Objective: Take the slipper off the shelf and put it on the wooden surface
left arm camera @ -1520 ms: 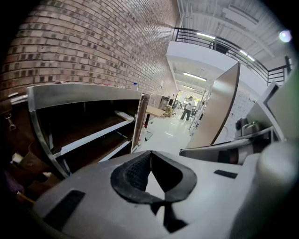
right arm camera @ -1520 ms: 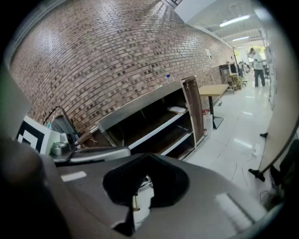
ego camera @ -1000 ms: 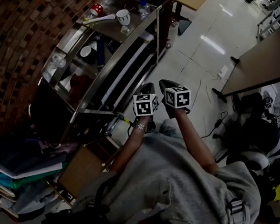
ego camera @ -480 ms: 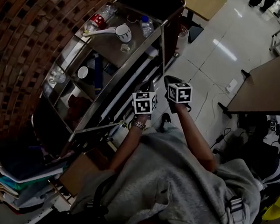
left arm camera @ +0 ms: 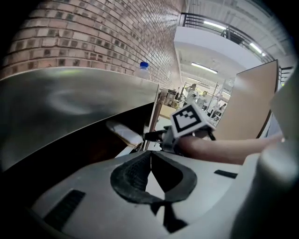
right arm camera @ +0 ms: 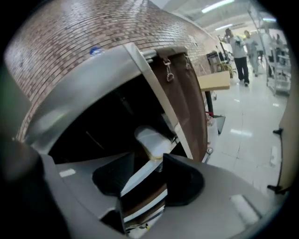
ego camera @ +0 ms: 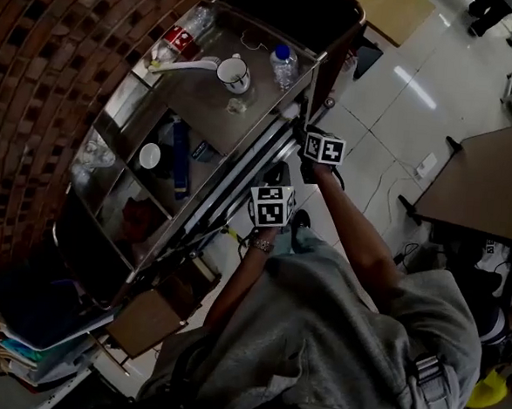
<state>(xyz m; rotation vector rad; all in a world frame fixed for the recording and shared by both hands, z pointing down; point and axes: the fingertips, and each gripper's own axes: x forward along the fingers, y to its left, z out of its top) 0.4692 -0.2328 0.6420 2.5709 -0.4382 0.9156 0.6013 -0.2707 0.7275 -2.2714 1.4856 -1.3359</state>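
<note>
A white slipper [right arm camera: 152,140] lies on a dark lower level of the metal shelf cart [ego camera: 243,146]. My right gripper [right arm camera: 148,161] points straight at it from just in front; its jaws are opening, with only the slipper's near edge at the fingertips and the pads not pressing on it. In the head view, its marker cube [ego camera: 324,148] is at the cart's front edge. The left gripper [left arm camera: 150,156] hangs back lower down, jaws shut on nothing. From there I see the slipper [left arm camera: 124,133] with the right gripper's cube [left arm camera: 189,119] beside it.
On the cart's top stand a mug [ego camera: 234,74], a water bottle [ego camera: 283,63] and a red-labelled bottle [ego camera: 176,41]. A brick wall [ego camera: 47,71] runs behind the cart. Brown tables [ego camera: 494,181] stand to the right on the tiled floor. Folded cloths [ego camera: 19,340] lie at lower left.
My right gripper has moved forward and up to the cart's edge, away from the left one. The left gripper has dropped slightly lower in the head view.
</note>
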